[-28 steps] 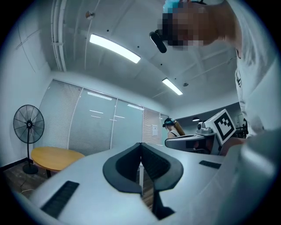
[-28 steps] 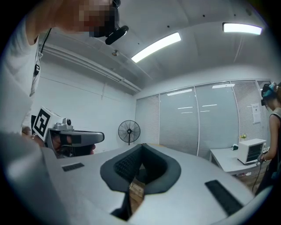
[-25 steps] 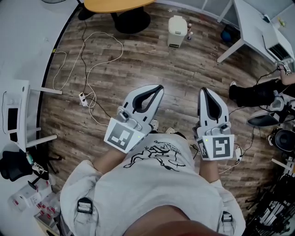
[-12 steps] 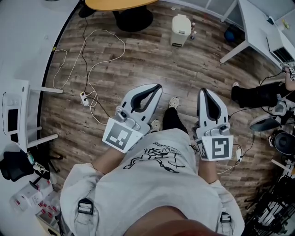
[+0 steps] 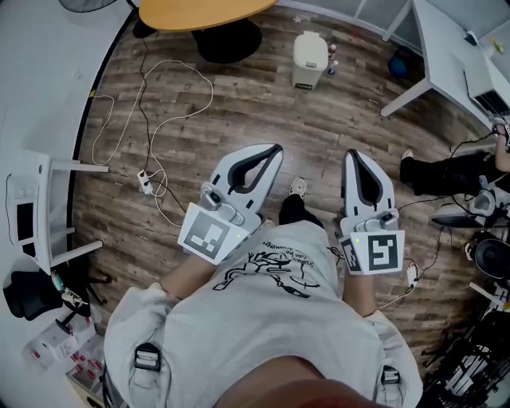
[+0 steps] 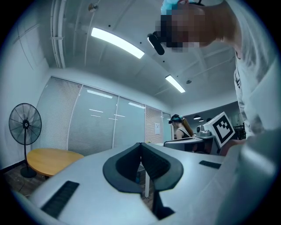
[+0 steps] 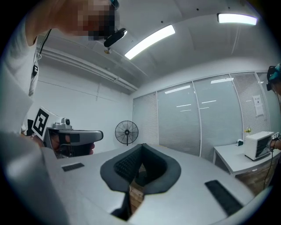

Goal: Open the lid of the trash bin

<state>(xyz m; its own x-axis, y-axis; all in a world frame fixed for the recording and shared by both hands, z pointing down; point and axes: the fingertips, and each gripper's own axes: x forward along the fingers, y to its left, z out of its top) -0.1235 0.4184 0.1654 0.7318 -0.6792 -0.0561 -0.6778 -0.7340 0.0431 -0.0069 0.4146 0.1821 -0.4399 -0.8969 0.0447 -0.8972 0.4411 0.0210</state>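
So, approach step: left gripper [image 5: 273,151] and right gripper [image 5: 351,156] both clamped together and empty, well apart from the small cream plastic trash bin [image 5: 309,62]; next I'd close in on its lid [image 5: 309,41].

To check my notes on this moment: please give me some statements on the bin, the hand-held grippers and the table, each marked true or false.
1. The trash bin stands on the floor, lid down. True.
2. The left hand-held gripper touches the bin. False: it is far from it.
3. The right hand-held gripper is shut and empty. True.
4. The round table is blue. False: it is orange.
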